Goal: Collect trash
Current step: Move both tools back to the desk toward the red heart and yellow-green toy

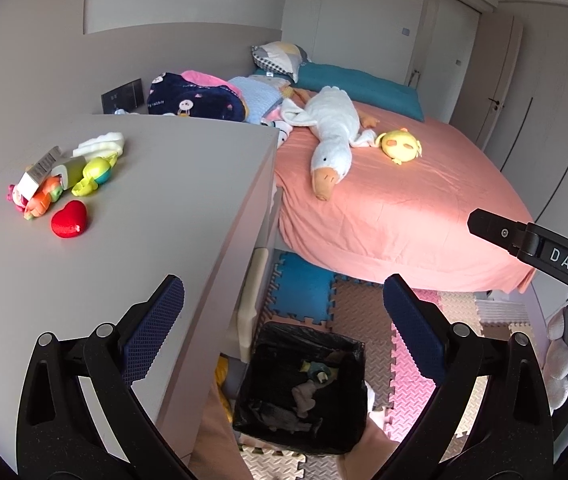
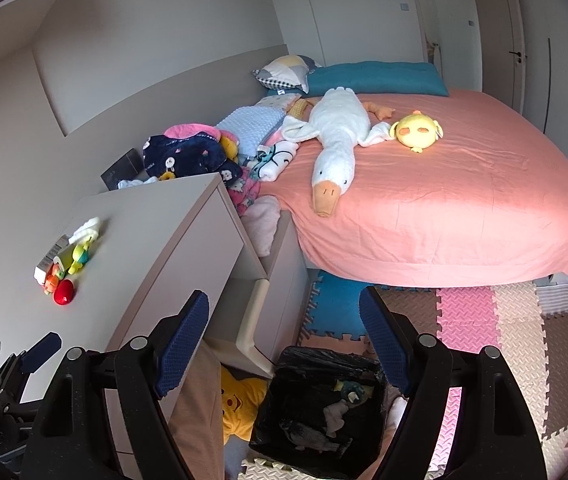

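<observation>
Both tongs, left (image 1: 284, 316) and right (image 2: 284, 320), hang wide open and empty above the black-lined bin (image 2: 320, 404) on the floor. Remaining trash, a small carton (image 1: 41, 170) among toys, lies on the grey surface (image 1: 155, 208) up and left of the bin, nearer the left tongs, long axis angled away. Bin contents are hard to identify.

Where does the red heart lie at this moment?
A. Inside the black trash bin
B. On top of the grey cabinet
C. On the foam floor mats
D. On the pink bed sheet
B: the red heart lies on top of the grey cabinet, beside the small toys.
</observation>
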